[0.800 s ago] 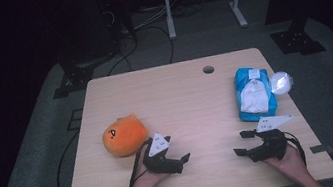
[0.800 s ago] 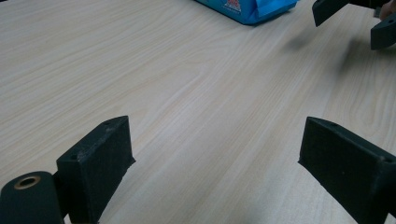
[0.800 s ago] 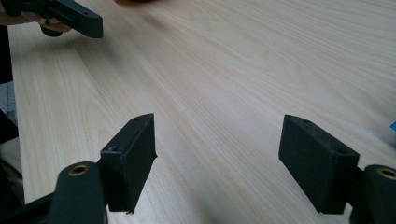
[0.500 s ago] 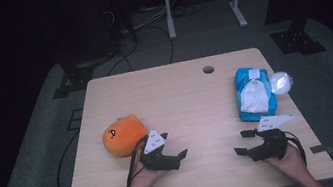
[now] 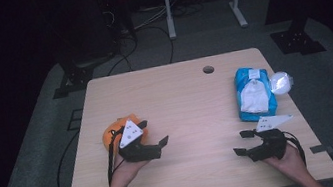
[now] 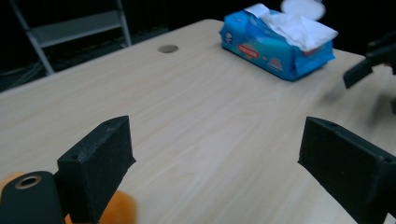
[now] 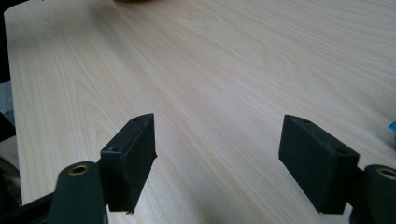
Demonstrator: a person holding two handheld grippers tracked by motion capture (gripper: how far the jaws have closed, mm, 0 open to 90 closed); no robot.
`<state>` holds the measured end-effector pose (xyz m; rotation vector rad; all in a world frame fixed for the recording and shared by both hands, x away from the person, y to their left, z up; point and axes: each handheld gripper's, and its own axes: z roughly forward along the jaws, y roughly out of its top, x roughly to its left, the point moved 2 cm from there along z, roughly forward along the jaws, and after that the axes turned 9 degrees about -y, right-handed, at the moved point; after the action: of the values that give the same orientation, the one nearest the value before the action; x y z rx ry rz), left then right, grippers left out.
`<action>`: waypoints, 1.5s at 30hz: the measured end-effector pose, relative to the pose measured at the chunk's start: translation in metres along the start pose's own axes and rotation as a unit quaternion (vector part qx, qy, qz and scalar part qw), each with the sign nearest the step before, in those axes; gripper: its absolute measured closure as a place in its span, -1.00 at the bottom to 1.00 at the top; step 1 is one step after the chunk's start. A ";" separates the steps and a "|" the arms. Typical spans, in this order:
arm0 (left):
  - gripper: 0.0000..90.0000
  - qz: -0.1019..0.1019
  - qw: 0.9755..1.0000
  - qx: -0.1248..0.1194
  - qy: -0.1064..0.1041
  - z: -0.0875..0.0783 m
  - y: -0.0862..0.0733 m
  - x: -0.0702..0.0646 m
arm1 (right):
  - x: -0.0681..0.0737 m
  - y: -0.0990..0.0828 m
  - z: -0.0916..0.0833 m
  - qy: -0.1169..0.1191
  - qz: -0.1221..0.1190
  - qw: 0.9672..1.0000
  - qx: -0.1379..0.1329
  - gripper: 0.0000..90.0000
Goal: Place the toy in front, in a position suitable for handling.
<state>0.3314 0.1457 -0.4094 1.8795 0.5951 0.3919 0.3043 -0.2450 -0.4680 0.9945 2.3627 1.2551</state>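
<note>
Nothing grabbed yet: left gripper (image 5: 153, 135) hovers jaws apart and empty just beside the orange plush toy (image 5: 112, 134) near the table's (image 5: 181, 101) left edge, right gripper (image 5: 244, 143) also spread and empty; whole pick remains.

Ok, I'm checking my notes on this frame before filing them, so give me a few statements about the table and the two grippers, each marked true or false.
1. The left gripper holds the orange plush toy between its jaws. False: the jaws stand open with only bare table between them; the toy lies beside and partly under the gripper.
2. The blue wet wipes pack lies on the right part of the wooden table. True.
3. The right gripper is shut. False: its jaws stand apart over bare wood.
4. A round white lid lies beside the pack. True.
5. The pack is sealed. False: a white wipe sticks out on top.
</note>
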 end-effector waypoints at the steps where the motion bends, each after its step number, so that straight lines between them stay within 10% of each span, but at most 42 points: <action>1: -0.79 0.000 1.000 0.000 0.000 0.000 0.000 0.000 | 0.000 0.000 0.000 0.000 -0.001 1.000 0.000 -0.42; 24: -0.79 -0.045 0.991 -0.016 0.129 -0.066 -0.014 0.068 | 0.002 0.000 0.001 0.004 -0.005 1.000 0.006 -0.42; 39: -0.78 -0.093 0.991 0.020 0.097 -0.051 -0.056 0.090 | 0.006 0.000 0.004 0.010 -0.011 1.000 0.015 -0.42; 45: -0.43 -0.090 0.992 0.028 0.088 -0.050 -0.061 0.090 | 0.007 0.000 0.004 0.008 -0.011 1.000 0.016 -0.42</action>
<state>0.3656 0.2534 -0.4487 1.8384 0.8968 0.4282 0.3014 -0.2383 -0.4702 0.9675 2.4065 1.2261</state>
